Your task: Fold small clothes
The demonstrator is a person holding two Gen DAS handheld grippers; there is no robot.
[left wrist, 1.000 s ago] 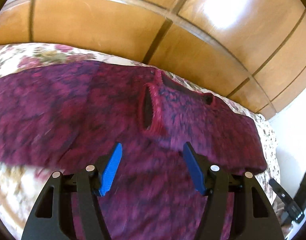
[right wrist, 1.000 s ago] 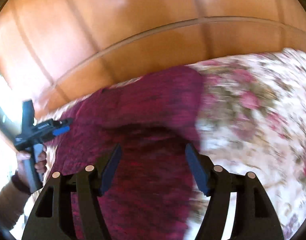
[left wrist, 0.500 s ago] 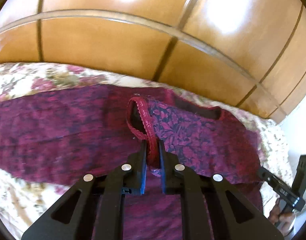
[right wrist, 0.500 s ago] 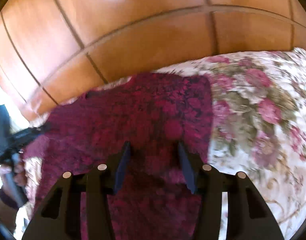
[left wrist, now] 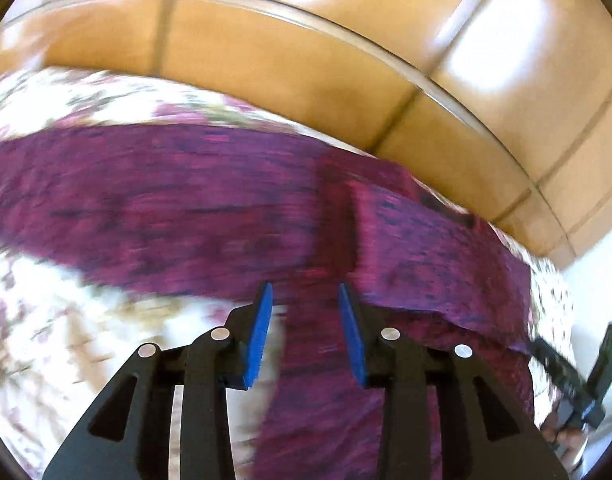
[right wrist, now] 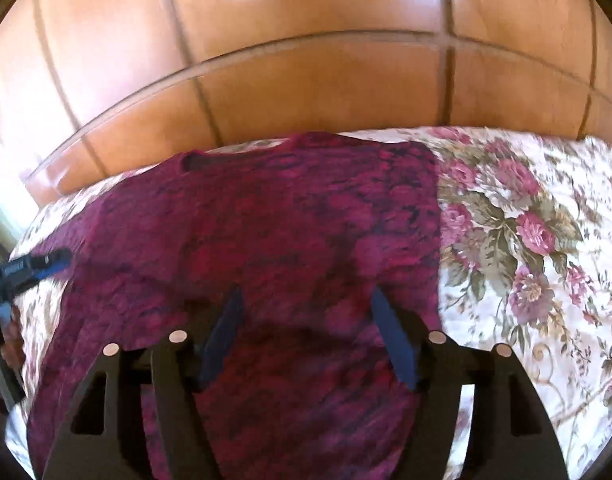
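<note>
Between folds: both grippers free over the maroon top on the bed

At left, the left gripper (left wrist: 304,332) hovers with its blue pads parted and nothing between them, above the near edge of the maroon patterned top (left wrist: 226,208), which is spread across the floral bedspread (left wrist: 58,332) before the wooden headboard (left wrist: 286,52); further right, the right gripper (right wrist: 306,332) hangs wide apart and empty over the cloth's middle. Judging by this, the next move needs a fresh pinch on an edge to carry it over
</note>
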